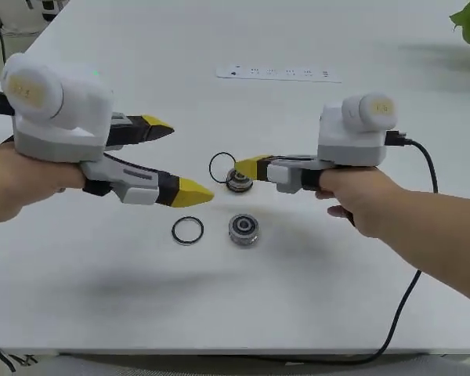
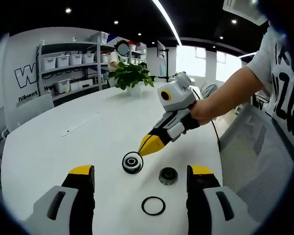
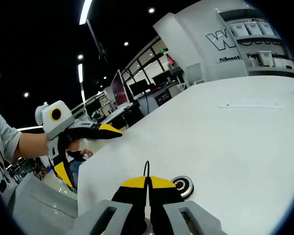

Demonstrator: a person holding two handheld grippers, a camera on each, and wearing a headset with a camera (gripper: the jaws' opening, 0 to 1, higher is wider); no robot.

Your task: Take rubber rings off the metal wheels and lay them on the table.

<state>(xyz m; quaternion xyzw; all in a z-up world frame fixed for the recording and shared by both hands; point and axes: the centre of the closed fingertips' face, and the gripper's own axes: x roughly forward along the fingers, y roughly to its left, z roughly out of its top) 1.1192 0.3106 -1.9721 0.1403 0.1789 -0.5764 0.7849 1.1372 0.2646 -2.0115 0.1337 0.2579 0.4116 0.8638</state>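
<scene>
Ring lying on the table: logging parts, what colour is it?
Black ring, clearest in head view.

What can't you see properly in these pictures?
1. The far wheel: head view, the right gripper covers part of it.
2. The rubber ring pinched in that gripper: right gripper view, edge-on, just a thin line.
3. The power strip markings: head view, too small to read.

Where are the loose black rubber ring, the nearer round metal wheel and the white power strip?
Loose black rubber ring [image 1: 173,231]: head view, left side of band.
Nearer round metal wheel [image 1: 244,228]: head view, centre hub.
White power strip [image 1: 278,74]: head view, middle of top.
</scene>
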